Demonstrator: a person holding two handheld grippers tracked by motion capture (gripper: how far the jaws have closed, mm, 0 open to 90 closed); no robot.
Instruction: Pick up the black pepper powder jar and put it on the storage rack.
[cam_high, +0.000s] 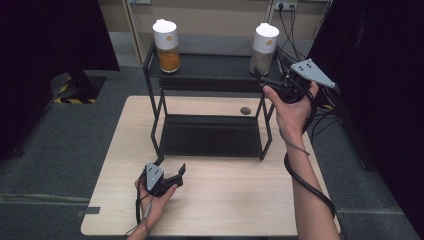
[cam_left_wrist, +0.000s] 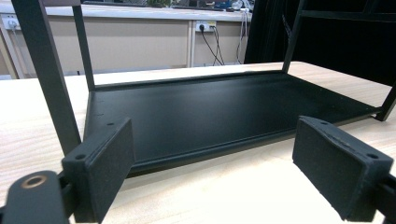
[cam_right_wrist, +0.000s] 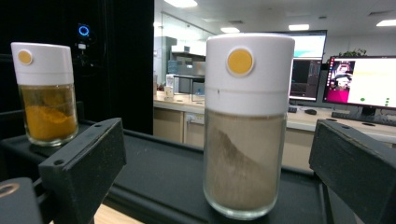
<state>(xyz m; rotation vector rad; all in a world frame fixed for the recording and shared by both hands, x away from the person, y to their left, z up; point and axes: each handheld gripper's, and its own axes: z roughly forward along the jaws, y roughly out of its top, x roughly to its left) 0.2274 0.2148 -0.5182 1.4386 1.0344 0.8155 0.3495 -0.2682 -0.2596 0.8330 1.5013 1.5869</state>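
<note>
A black two-tier rack (cam_high: 210, 135) stands at the back of the wooden table. On its top shelf (cam_high: 215, 67) sit two white-capped glass jars: one with orange powder (cam_high: 167, 47) at the left, one with beige powder (cam_high: 263, 47) at the right. My right gripper (cam_high: 264, 80) is held level at the top shelf, open. In the right gripper view the beige jar (cam_right_wrist: 245, 116) stands upright ahead between the two pads (cam_right_wrist: 84, 163), apart from both, with the orange jar (cam_right_wrist: 46, 102) farther left. My left gripper (cam_high: 171, 167) rests low over the table, open and empty, facing the rack's lower shelf (cam_left_wrist: 210, 107).
A small dark round plug (cam_high: 245, 110) is set in the tabletop behind the rack's right legs. Bare table (cam_high: 225, 200) lies in front of the rack. Black curtains hang on both sides, and cables (cam_high: 320, 107) trail at the right. A rack post (cam_left_wrist: 46, 79) stands close to my left gripper.
</note>
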